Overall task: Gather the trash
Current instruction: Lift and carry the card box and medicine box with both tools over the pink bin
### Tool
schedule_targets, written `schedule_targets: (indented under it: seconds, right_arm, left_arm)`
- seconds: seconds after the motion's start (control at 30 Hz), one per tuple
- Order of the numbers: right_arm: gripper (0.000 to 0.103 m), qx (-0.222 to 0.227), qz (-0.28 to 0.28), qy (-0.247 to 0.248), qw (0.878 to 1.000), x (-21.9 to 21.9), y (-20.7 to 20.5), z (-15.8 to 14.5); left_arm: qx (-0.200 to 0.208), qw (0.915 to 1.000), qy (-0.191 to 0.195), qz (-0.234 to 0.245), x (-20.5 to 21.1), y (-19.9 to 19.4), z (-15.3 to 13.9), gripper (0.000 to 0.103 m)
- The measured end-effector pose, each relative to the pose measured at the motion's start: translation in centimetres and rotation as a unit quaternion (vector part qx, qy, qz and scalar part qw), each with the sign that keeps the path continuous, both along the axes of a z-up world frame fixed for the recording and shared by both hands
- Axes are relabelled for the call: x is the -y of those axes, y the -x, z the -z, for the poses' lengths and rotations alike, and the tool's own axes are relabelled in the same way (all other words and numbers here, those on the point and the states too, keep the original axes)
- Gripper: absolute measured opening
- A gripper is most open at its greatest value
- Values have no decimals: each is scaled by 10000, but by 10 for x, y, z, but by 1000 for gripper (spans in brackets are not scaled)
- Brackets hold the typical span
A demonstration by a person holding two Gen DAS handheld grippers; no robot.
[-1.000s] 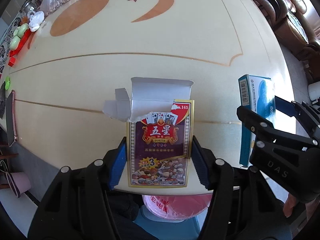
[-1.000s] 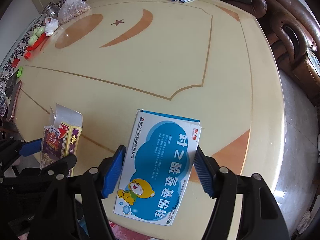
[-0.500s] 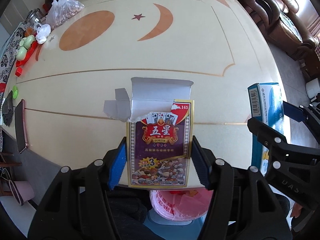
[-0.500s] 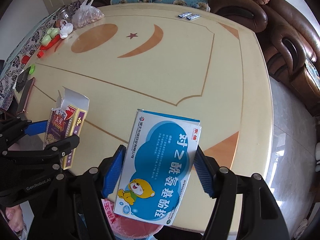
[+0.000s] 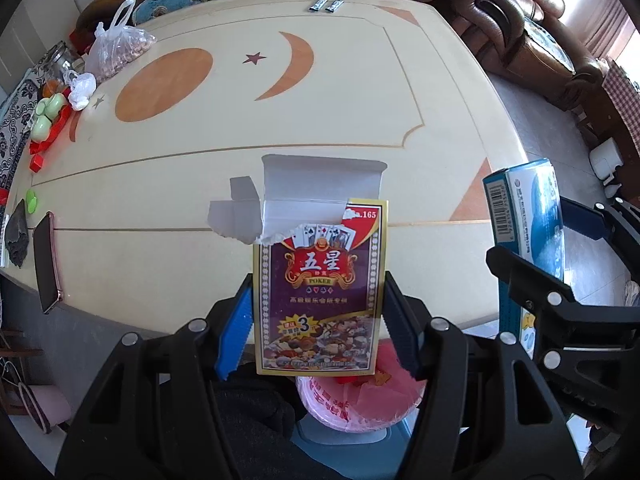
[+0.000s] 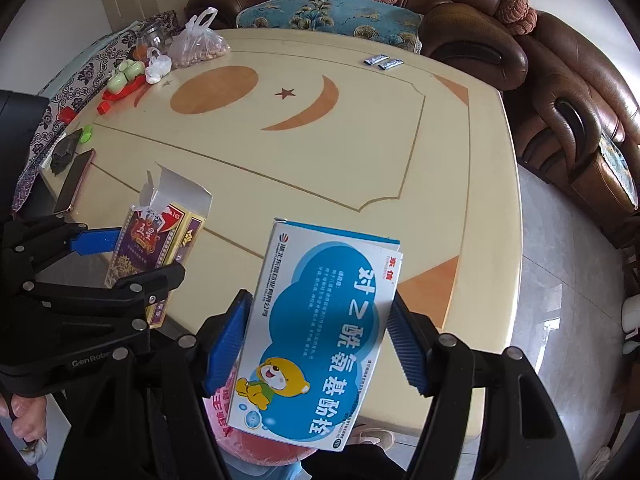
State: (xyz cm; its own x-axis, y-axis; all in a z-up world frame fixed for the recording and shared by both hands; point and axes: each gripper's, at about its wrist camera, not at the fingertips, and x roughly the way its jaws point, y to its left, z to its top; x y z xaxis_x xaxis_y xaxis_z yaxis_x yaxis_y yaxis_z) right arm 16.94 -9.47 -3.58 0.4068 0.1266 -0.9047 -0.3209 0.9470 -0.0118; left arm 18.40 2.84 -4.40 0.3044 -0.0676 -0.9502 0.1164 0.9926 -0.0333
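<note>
Two boxes are in your grip: your left tongs (image 5: 318,324) clamp the torn-open poker card box (image 5: 320,288), and your right tongs (image 6: 316,340) clamp the blue medicine box (image 6: 320,332). Both boxes hang off the near edge of the table (image 5: 360,112), above the pink-lined bin (image 5: 360,400).

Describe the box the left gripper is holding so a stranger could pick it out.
Start at the cream table with the orange moon and star inlay; above its near edge two grippers each hold a box. The left gripper has its jaws shut on the playing-card box. Unlike the blue-and-white medicine box with the cartoon bear, it is purple and gold, reads POKER, and has a torn-open white top flap.
</note>
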Motion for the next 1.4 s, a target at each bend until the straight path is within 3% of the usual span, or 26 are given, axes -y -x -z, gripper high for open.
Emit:
schedule_targets:
  seconds: [0.23, 0.57, 0.87, 1.4]
  right_arm:
    - [65, 129, -46, 44, 9999, 3, 41, -12]
    - [65, 225, -164, 11, 9996, -1, 93, -13]
    - [65, 21, -215, 42, 9998, -3, 133, 19]
    - [65, -420, -109, 27, 9991, 1, 157, 83]
  left_arm:
    - [148, 9996, 94, 209, -1, 30, -8, 60]
    - [117, 9983, 168, 548, 4, 73, 3, 60]
    - [-90, 9971, 324, 688, 2, 104, 35, 60]
    - [-490, 9939, 325, 931, 15, 135, 106, 60]
